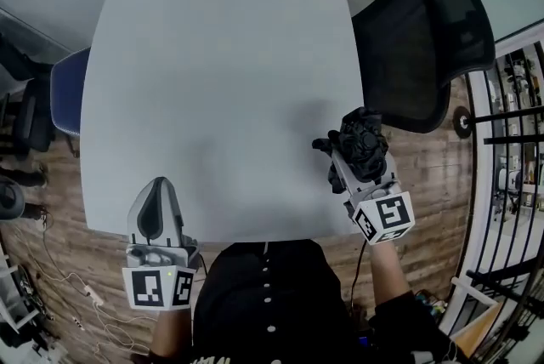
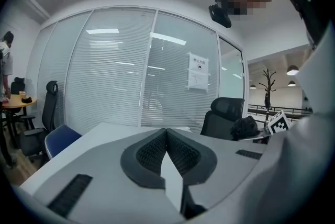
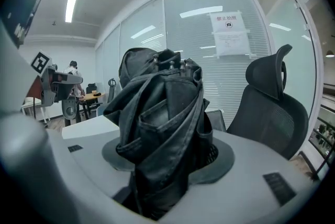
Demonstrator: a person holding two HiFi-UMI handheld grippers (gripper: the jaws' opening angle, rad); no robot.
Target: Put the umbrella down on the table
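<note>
Currently | right hand-held gripper (image 3: 168, 157) clenched on folded black umbrella (image 3: 162, 102) over table (image 1: 221, 82) corner | left hand-held gripper (image 2: 166, 150) closed, empty | set-down not yet done.

A black mesh chair (image 1: 425, 48) and a blue chair (image 1: 66, 90) stand on plank flooring (image 1: 442, 175), with blind-covered glass walls (image 2: 115, 76) behind.
</note>
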